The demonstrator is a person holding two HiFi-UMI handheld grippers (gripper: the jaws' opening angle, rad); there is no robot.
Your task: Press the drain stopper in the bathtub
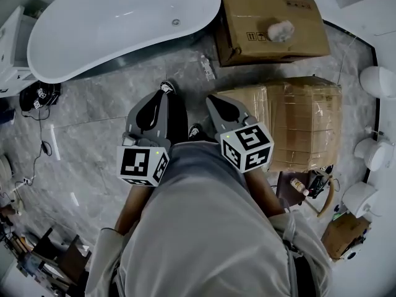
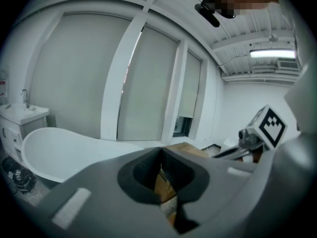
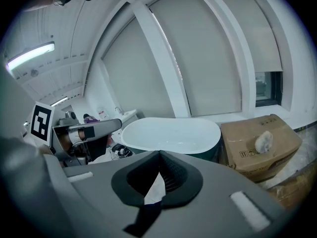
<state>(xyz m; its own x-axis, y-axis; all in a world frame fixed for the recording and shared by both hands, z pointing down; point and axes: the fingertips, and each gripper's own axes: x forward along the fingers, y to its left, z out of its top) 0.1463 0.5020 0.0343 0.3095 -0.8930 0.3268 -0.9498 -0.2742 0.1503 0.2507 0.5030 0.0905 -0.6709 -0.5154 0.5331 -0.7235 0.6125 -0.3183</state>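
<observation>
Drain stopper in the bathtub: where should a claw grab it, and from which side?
The drain stopper is a small round cap lying flat in the bathtub floor, with no sides showing to pinch. Probably best to come straight down and press its top with the shut left claw.

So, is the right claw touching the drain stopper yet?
Apart. The head view shows the right claw over the floor, the drain stopper far off inside the bathtub.

Cool, even light throughout; a long white ceiling strip lamp (image 2: 272, 54) blooms in the left gripper view. The glossy white oval bathtub (image 1: 124, 23) carries a soft sheen (faint streaks inside). Both gripper views bend strongly, with dark corners and blurred foreground.
</observation>
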